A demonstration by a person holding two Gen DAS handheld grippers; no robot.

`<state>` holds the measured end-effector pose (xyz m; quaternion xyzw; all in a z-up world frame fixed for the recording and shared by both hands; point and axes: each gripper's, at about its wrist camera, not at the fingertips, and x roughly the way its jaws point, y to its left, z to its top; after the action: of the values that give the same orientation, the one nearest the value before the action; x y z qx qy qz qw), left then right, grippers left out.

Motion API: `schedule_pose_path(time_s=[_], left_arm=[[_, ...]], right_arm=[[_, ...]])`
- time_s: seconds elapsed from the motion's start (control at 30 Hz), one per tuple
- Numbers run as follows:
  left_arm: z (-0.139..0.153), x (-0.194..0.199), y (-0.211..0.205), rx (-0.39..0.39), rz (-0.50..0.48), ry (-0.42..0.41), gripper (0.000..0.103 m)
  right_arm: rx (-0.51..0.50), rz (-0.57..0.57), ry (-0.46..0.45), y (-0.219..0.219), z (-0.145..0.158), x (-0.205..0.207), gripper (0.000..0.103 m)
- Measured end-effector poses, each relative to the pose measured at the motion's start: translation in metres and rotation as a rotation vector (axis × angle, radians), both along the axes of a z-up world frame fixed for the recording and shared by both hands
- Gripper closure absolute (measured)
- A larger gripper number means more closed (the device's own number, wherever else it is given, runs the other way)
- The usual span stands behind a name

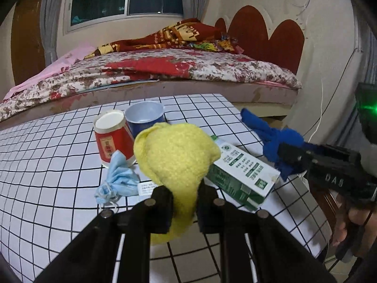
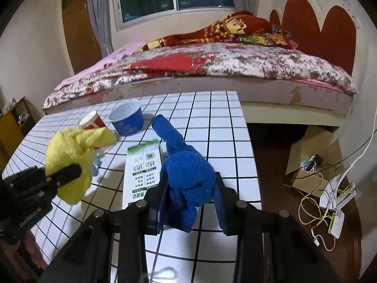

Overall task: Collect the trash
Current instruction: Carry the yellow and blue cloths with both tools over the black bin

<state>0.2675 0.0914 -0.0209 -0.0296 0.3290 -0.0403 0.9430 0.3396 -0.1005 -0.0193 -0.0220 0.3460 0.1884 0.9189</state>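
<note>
The yellow cloth [image 1: 176,155] is pinched between the fingers of the left tool [image 1: 183,202] and hangs above the surface [image 1: 47,188], at the centre of the left wrist frame. The blue cloth [image 2: 188,176] is clamped in the right tool [image 2: 188,210], low in the centre of its frame. On the surface lie a carton [image 1: 242,176], a red cup [image 1: 113,139], a blue cup [image 1: 146,118] and a mask [image 1: 117,181].
</note>
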Motion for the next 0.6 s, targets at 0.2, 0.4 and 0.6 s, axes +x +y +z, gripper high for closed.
schedule_pose_path(time_s=[0.2,0.4,0.6], left_arm=[[0.003,-0.009,0.0,-0.004,-0.006,-0.002,0.086],[0.004,-0.019,-0.003,-0.003,-0.017,-0.005,0.086],[0.006,-0.025,-0.008,-0.005,-0.032,-0.006,0.086]], right_arm=[[0.058,0.04,0.041,0.002,0.014,-0.002,0.066],[0.194,0.085,0.133,-0.003,0.013,-0.004,0.066],[0.216,0.077,0.149,-0.002,0.012,-0.008,0.066]])
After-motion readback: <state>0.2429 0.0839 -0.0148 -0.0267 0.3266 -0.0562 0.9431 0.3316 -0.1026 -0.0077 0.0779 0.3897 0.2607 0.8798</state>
